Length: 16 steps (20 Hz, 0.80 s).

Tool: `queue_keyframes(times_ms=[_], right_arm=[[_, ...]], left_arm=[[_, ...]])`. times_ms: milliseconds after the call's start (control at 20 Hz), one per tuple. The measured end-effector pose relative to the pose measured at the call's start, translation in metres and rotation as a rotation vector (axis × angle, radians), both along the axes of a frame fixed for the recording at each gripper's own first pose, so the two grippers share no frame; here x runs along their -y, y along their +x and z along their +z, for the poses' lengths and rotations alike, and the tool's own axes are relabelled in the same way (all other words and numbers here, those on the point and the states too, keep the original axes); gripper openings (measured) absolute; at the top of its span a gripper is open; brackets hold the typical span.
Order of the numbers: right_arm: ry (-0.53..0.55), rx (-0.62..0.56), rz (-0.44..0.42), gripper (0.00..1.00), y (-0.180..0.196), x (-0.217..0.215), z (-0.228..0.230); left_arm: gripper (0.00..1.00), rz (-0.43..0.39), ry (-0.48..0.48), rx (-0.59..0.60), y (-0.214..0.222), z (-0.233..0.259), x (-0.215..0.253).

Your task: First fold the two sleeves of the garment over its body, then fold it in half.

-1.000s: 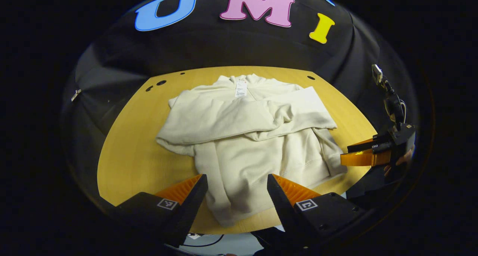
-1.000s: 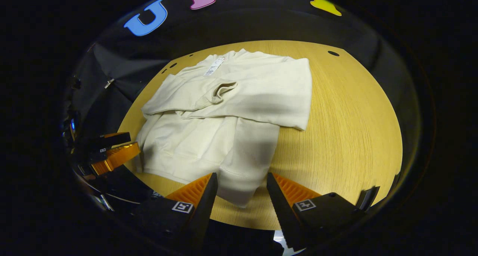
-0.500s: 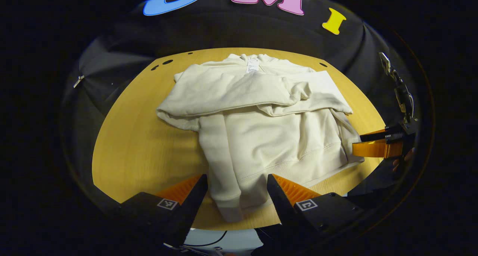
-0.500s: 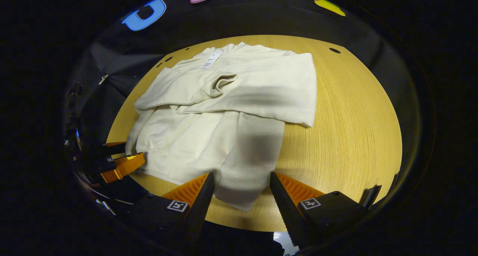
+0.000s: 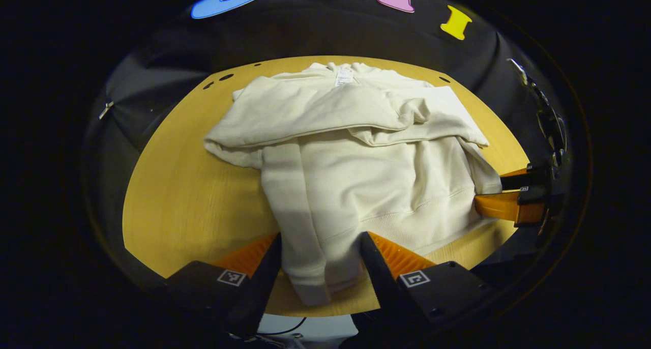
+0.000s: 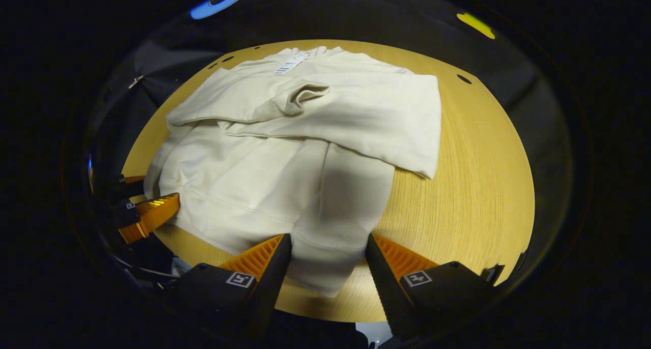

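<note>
A cream hooded garment (image 5: 356,176) lies flat on the wooden table (image 5: 178,201), neck and tag (image 5: 344,77) at the far side. Both sleeves (image 6: 356,115) are folded across its chest. My left gripper (image 5: 319,267) stands open, and one near hem corner lies between its fingers without being pinched. My right gripper (image 6: 328,267) is open too, straddling the other hem corner of the garment (image 6: 264,171). The right gripper (image 5: 491,191) also appears at the hem's right end in the left gripper view. In the right gripper view, the left gripper (image 6: 160,191) is at the hem's left end.
The table's near edge (image 6: 325,313) runs just under the hem. Bare wood (image 6: 473,186) lies to the right of the garment and more bare wood (image 5: 168,186) to its left. Small holes (image 5: 226,77) mark the far corners. Black cloth walls close the back.
Both grippers have moved in and down toward the near hem. Each hem corner now sits deeper between open fingers. The garment has not shifted.
</note>
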State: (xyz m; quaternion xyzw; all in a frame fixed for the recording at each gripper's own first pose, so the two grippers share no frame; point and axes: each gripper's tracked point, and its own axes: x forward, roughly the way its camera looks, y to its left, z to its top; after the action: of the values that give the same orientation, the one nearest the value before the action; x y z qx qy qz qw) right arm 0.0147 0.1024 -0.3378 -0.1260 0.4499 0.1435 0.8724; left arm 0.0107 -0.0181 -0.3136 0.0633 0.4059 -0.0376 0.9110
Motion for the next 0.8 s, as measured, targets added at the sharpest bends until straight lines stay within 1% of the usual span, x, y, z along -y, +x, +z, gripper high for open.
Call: queue_keyframes(times_ms=[50, 100, 150, 200, 250, 300, 350, 450, 500, 650, 800], right_arm=[[0.012, -0.001, 0.019, 0.85, 0.000, -0.004, 0.001], [0.027, -0.007, 0.026, 0.71, -0.002, -0.008, 0.001], [0.040, -0.001, 0.038, 0.50, -0.001, -0.011, 0.000], [0.042, 0.004, 0.050, 0.39, -0.003, -0.011, 0.001], [0.044, 0.002, 0.063, 0.30, -0.003, -0.012, -0.001], [0.050, -0.005, 0.070, 0.28, -0.005, -0.012, 0.000], [0.053, -0.020, 0.076, 0.28, -0.007, -0.012, -0.001], [0.064, -0.050, 0.087, 0.28, -0.010, -0.012, 0.000], [0.074, -0.073, 0.089, 0.28, -0.012, -0.012, 0.000], [0.174, -0.118, 0.092, 0.28, -0.017, -0.020, 0.009], [0.228, -0.121, 0.099, 0.27, -0.019, -0.015, 0.036]], left_arm=[[0.84, -0.018, -0.004, 0.000, 0.000, 0.000, 0.004], [0.74, -0.024, -0.009, 0.000, 0.001, 0.000, 0.007], [0.63, -0.021, -0.016, -0.001, 0.003, -0.001, 0.011], [0.55, -0.015, -0.017, -0.004, 0.004, 0.000, 0.013], [0.46, -0.011, -0.018, -0.002, 0.004, -0.001, 0.014], [0.43, -0.012, -0.028, 0.004, 0.004, 0.001, 0.015], [0.34, -0.011, -0.044, 0.003, 0.005, 0.001, 0.017], [0.23, -0.017, -0.068, -0.033, 0.005, 0.002, 0.017], [0.21, -0.028, -0.081, -0.054, 0.006, 0.002, 0.016], [0.17, -0.023, -0.137, -0.126, 0.006, 0.011, 0.010], [0.16, -0.062, -0.167, -0.124, 0.005, 0.029, 0.016]])
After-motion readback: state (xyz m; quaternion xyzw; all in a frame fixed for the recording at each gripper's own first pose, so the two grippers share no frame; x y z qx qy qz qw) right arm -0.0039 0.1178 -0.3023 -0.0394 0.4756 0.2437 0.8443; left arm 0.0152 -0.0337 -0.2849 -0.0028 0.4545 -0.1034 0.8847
